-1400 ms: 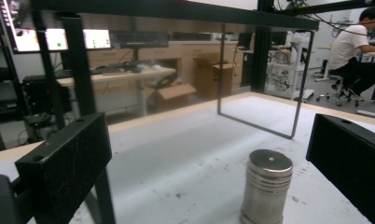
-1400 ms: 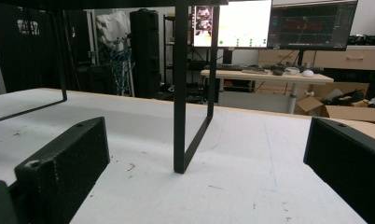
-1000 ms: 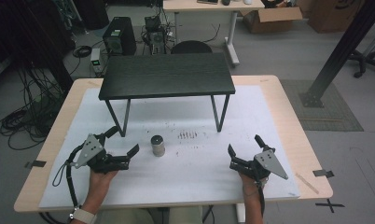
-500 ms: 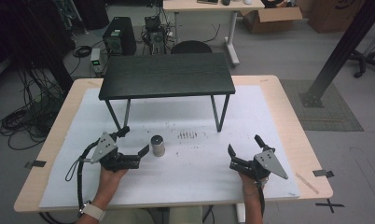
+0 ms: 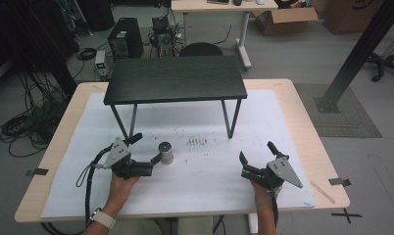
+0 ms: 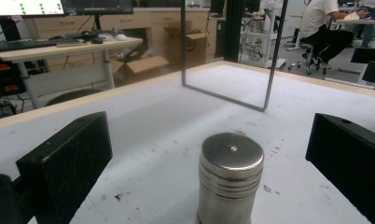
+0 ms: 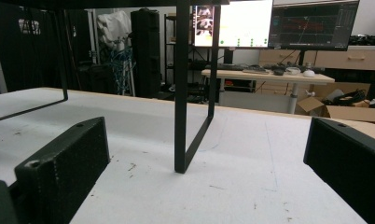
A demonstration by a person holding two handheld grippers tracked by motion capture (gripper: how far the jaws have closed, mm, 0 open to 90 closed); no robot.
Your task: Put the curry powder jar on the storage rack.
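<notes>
White mat, metal canister between open left tool jaws

The left gripper is now much closer to the steel canister than one second ago: it moves from the left part of the white mat toward the right, and its open jaws now stand on both sides of the canister, not touching it. The person's left hand and forearm follow the same way toward the middle
</notes>
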